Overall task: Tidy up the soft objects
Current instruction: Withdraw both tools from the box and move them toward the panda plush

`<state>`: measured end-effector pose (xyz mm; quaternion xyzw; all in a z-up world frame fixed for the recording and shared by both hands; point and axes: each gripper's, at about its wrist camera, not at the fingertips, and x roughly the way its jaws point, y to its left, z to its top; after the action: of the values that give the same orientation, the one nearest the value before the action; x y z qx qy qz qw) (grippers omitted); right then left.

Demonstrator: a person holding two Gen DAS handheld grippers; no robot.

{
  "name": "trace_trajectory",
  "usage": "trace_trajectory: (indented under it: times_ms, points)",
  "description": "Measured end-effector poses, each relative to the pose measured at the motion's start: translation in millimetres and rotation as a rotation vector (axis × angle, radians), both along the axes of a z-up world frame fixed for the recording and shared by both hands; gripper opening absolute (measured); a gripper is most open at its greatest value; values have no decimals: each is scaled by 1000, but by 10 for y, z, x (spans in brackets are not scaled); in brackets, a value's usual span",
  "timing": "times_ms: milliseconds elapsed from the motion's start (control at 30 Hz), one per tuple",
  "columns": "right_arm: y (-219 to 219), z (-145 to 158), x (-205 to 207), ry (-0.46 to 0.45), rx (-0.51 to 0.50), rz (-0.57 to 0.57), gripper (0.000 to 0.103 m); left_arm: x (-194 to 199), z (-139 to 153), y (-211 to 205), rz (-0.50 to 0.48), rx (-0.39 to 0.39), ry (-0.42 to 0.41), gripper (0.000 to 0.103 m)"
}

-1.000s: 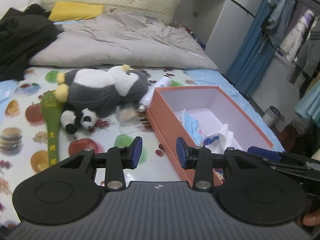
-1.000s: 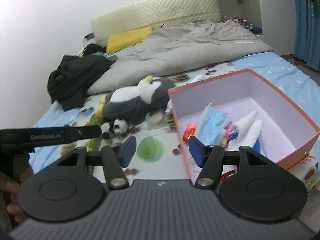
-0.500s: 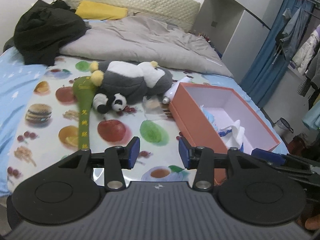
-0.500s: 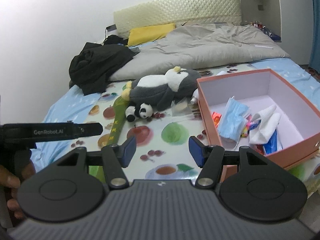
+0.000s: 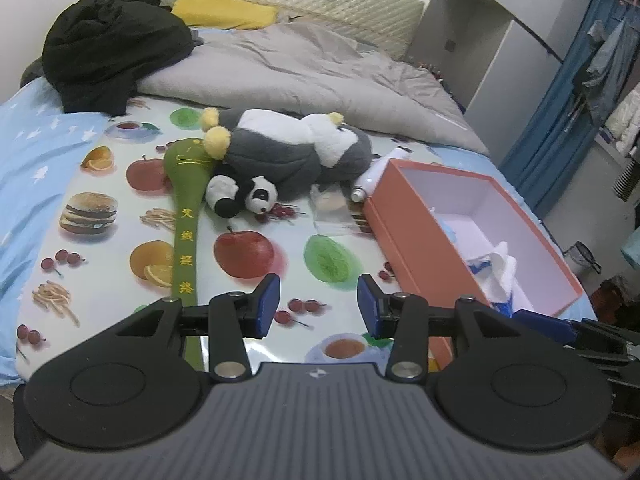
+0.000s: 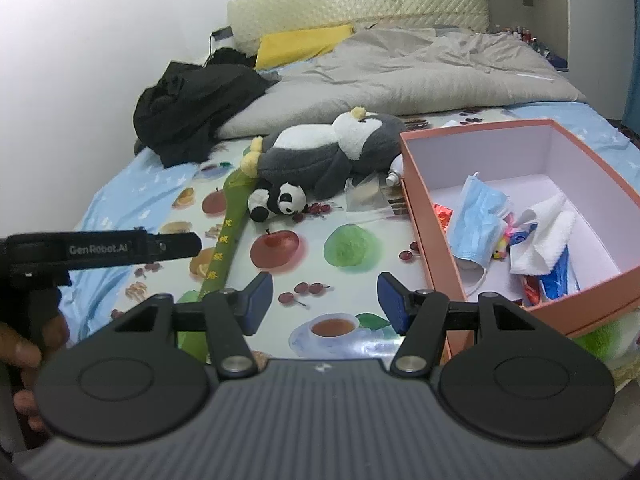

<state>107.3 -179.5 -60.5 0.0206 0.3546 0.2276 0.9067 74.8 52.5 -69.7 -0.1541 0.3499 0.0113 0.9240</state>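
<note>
Both tongs are hanging apart, gripping nothing: left gripper (image 5: 319, 304) and right gripper (image 6: 325, 303) are hovering over the fruit-print mat (image 6: 352, 246), near the orange box's (image 6: 430, 220) front corner. The penguin plush (image 6: 320, 152) is lying on its side just left of the box; the small panda plush (image 6: 278, 200) is touching it, and the green plush stick (image 5: 185, 216) is lying beside both. Inside the box are lying 1 blue face mask (image 6: 478, 216) and 1 white cloth (image 6: 546, 236).
</note>
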Motion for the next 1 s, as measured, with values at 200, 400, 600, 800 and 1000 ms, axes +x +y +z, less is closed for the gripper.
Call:
trace_trajectory:
  times_ms: [200,400,600,800,1000]
  points:
    - [184,-109,270,27,-28,21,61,315,-172,177,30,10,37,49]
    - [373,-239,641,46,-51,44,61,741,-384,386,69,14,70,49]
    - [563,-443,1065,76,-83,61,61,1179,-597,550,89,17,100,49]
    - [805,-697,1492,80,-123,75,61,1602,-855,668,97,27,126,49]
    - [1054,-1051,1895,84,-168,88,60,1937,-1088,789,118,60,143,48]
